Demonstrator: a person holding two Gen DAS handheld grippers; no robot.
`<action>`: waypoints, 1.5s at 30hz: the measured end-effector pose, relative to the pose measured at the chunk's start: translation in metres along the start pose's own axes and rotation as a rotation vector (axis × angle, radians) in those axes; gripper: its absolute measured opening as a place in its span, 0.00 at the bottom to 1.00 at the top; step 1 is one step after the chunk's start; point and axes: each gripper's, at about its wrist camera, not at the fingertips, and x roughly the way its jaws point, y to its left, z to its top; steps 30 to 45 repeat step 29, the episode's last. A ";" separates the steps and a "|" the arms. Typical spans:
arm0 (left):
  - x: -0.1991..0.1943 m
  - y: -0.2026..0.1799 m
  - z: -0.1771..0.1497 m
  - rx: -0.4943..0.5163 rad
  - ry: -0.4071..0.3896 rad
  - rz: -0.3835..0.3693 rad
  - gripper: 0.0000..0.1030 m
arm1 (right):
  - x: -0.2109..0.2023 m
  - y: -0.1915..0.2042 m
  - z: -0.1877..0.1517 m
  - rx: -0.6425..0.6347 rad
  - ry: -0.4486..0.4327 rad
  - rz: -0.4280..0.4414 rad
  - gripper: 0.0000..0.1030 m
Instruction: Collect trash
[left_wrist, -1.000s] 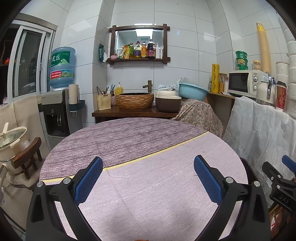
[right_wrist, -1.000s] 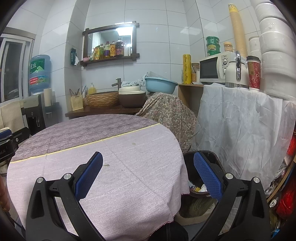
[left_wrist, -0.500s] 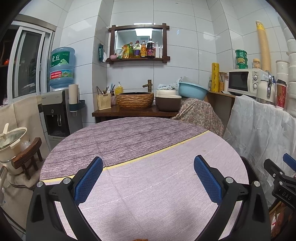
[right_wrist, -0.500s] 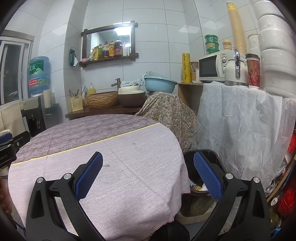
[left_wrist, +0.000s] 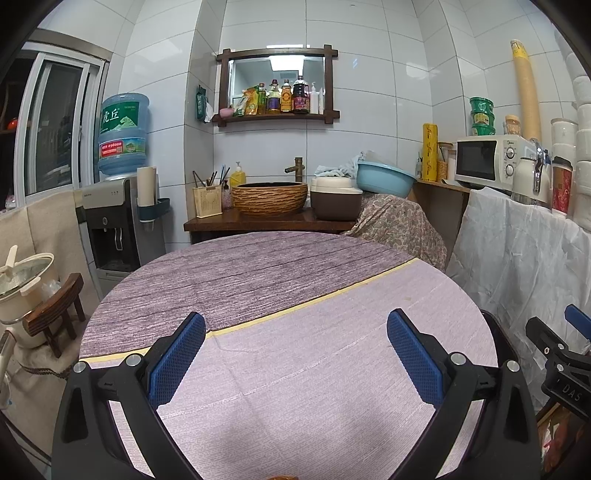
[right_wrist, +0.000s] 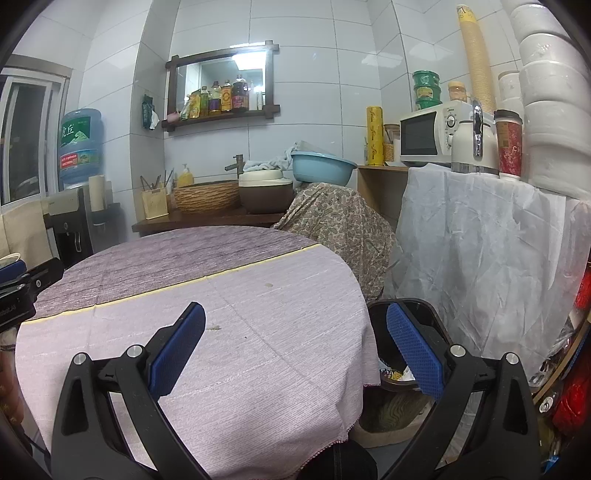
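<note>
Left gripper hovers over the round bench, fingers wide, nothing held. Right gripper at the bench's right edge, fingers wide too, empty. Only the right view shows inside the dark bin beside the bench: prob. paper scraps, partly hidden by a finger.

Light: even, cool indoor brightness; ceiling lamp reflected in the mirror.
Shadows: soft, on the tablecloth nearest the camera.
Distortion: strong fisheye bending, black vignetted corners.
Focus: sharp throughout.
</note>
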 end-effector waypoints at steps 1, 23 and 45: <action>0.000 0.000 0.000 0.001 0.001 0.000 0.95 | 0.001 0.000 0.000 0.001 0.001 0.001 0.94; 0.001 0.004 -0.002 0.000 0.001 -0.001 0.95 | 0.000 0.000 0.000 0.002 0.004 0.002 0.94; 0.002 0.005 -0.001 0.003 0.005 -0.005 0.95 | 0.001 -0.001 -0.001 0.001 0.005 0.004 0.94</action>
